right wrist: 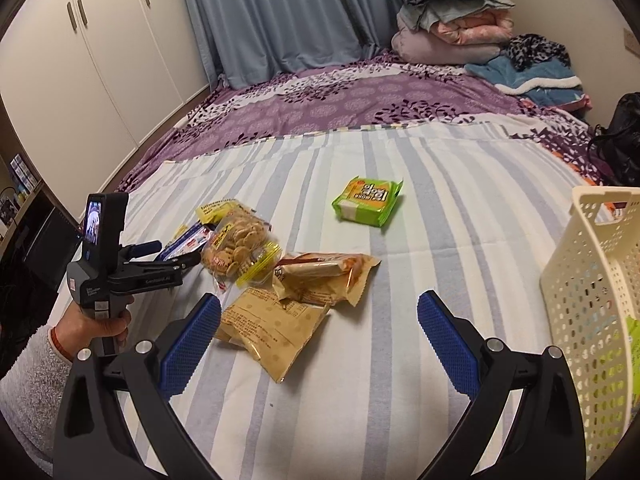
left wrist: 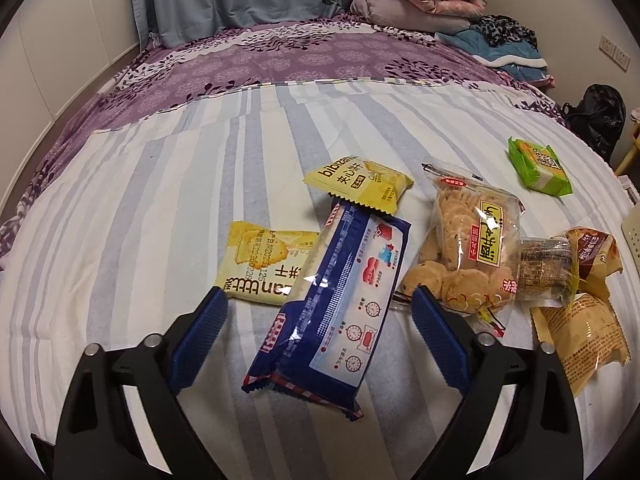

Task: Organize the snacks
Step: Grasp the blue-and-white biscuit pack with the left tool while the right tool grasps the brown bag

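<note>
- Bedroom; work surface is a bed [left wrist: 120, 208] with a striped sheet, purple floral cover behind, folded bedding at the far end.
- Left gripper [left wrist: 318, 308]: jaws apart, straddling the long blue packet [left wrist: 332, 304], pads not touching it. Nothing held yet.
- Just beside it: two yellow cracker packets [left wrist: 260, 264], one partly under the blue packet's edge, the other at its far end.
- Next over: clear cookie bag [left wrist: 464, 248], then tan wrapped snacks [right wrist: 280, 328] bunched together.
- Right gripper [right wrist: 318, 316]: jaws wide apart, empty, hovering over the tan wrappers.
- Green packet [right wrist: 368, 200] lies alone, well apart from the rest.
- Far right: cream perforated basket [right wrist: 592, 280]; something green shows through the wall, so likely one item is already in.
- Judgement: early stage. Most snacks remain on the sheet.
</note>
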### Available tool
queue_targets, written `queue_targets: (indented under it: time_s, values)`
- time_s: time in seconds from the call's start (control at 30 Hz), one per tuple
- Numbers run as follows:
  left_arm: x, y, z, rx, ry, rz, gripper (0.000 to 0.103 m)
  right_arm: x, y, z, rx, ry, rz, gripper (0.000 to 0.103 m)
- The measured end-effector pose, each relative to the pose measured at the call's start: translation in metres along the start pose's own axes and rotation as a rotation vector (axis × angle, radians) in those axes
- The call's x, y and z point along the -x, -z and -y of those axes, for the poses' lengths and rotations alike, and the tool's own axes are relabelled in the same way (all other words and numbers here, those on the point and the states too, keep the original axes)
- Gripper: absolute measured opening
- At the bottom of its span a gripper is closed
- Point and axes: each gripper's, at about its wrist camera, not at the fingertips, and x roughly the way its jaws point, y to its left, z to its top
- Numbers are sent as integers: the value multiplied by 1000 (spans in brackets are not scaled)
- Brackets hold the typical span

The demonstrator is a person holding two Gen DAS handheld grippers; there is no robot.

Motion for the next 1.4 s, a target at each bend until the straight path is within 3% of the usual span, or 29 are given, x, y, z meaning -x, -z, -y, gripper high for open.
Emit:
queue_targets:
  time_s: [0.07,0.37,0.73,0.9,1.0,1.17,1.37,1.4]
  values:
    - [-1,0,1,-5,3,0,76,-4,1,-1,4,-3,-8,98]
    - [6,16,6,-15,20,-5,48,-27,-8,6,-31,-16,-33,98]
    - [28,44,3,18,37,-22,46,-90,-16,-8,36,9,-131,98]
    - [31,49,-1,32,47,-33,47,-117,-18,-17,104,103,-183,98]
    - [30,47,-1,38,49,-39,49,-130,-20,-11,81,110,-210,98]
    - [29,44,0,40,45,-36,65,-137,-23,-9,68,103,-215,98]
    - [24,38,4,45,41,-29,64,-141,-21,-8,75,103,-199,98]
    - [22,37,3,50,37,-30,58,-140,-21,-9,74,104,-194,98]
